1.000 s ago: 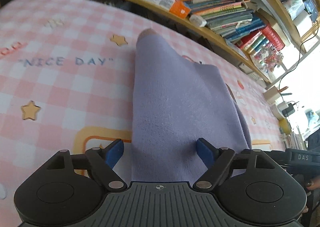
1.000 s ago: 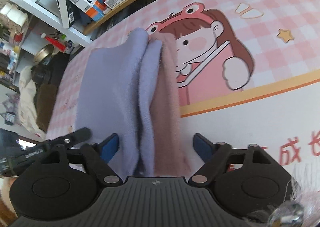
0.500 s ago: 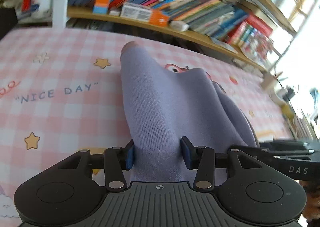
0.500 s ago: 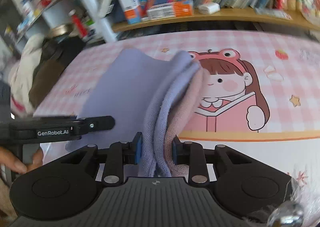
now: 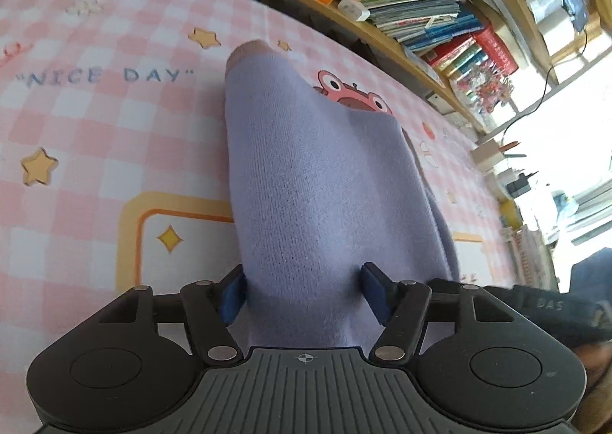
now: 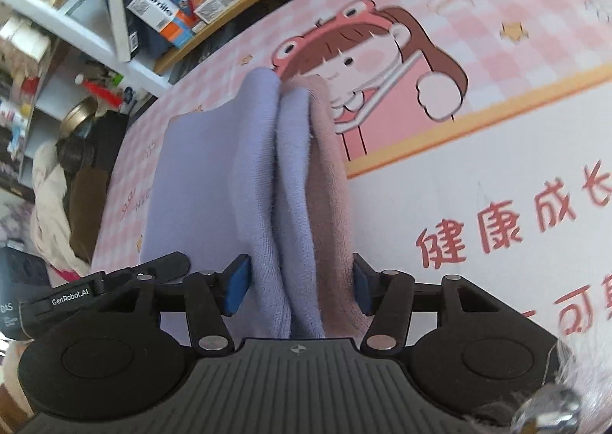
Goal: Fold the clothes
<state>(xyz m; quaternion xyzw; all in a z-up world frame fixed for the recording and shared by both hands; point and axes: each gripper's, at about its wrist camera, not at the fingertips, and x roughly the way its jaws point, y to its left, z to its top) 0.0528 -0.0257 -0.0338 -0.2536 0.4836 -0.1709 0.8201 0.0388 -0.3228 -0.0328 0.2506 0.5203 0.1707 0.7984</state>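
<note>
Looking down both grippers, we see the lavender garment folded on the pink checked mat, covering part of its cartoon girl print. Left gripper jaws are opening, cloth between them, pads barely off it. Right gripper is likewise opening around the garment's lavender and mauve layers.

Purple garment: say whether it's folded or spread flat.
Folded. In the right wrist view the purple garment lies in stacked layers, edges showing a pinkish inner side, bunched lengthwise on the pink checked mat.
</note>
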